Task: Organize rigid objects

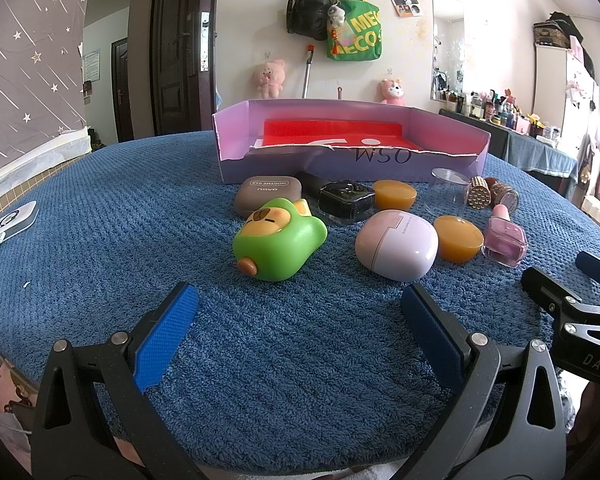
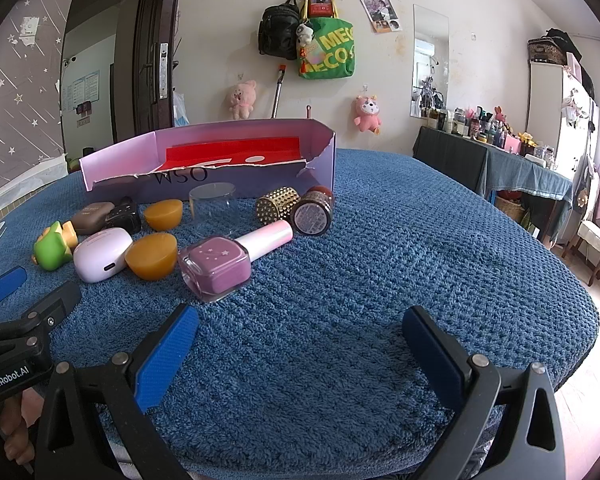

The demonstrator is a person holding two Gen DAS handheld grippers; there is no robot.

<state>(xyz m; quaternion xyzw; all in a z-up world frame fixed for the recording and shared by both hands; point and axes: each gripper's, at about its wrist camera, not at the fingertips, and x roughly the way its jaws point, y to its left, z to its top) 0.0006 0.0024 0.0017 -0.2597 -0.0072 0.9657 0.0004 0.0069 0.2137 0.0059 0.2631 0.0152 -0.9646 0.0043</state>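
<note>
Currently we are holding the left tool [image 1: 300,312] and right tool [image 2: 300,332] spread wide and empty over the blue towel [image 1: 100,240], short of the green toy [image 1: 278,240] and nail polish bottle [image 2: 216,266].

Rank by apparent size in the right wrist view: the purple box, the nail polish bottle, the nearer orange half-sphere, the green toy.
1. purple box
2. nail polish bottle
3. nearer orange half-sphere and green toy: alike, and the toy is partly hidden, so unranked.

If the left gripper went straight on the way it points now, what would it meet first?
Pointing slightly downward, the open left gripper would probably meet the blue towel first. Skimming above it, it would head into the gap between the green capybara toy and the lilac earbud case; depth is unclear.
</note>
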